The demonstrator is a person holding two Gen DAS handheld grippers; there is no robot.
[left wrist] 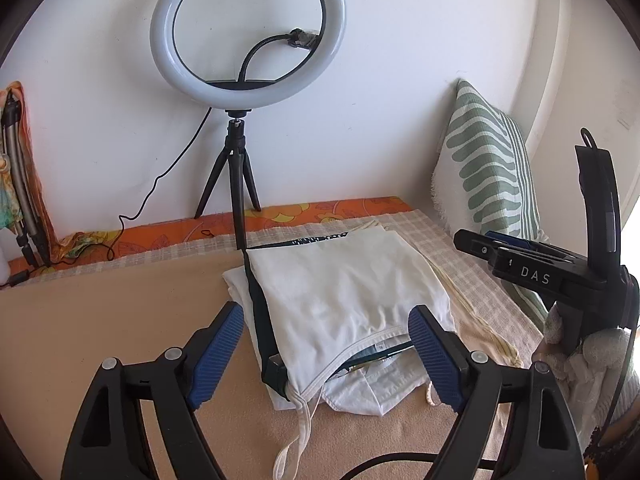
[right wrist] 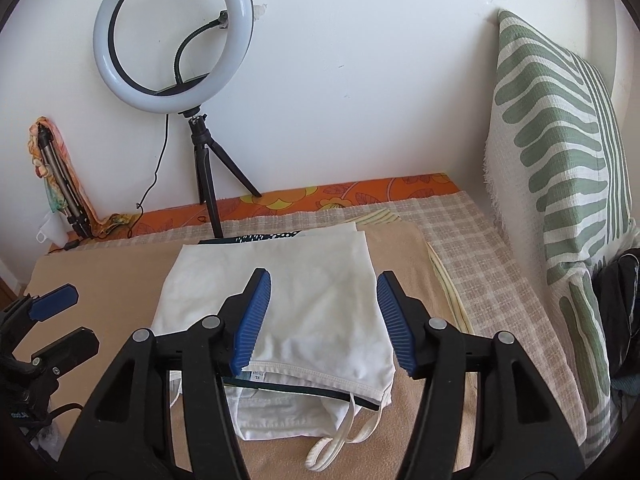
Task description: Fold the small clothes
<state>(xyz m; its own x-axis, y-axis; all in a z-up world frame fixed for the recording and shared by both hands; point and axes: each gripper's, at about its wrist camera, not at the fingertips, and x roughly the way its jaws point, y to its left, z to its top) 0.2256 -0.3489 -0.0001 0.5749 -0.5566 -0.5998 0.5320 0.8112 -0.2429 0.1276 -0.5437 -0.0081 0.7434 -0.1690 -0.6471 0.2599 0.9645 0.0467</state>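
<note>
Both the left gripper and right gripper hang spread and empty above the folded white garment, whose strapped near edge probably lies nearer the right.

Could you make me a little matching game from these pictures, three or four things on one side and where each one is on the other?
Things:
1. ring light
2. striped cushion
3. white top
4. orange floral cloth

Places:
A. folded on the tan blanket, on a stack of clothes
B. on a black tripod by the wall
C. leaning upright at the right
D. along the foot of the wall, behind the checked cover

Pairs: 1-B, 2-C, 3-A, 4-D
</note>
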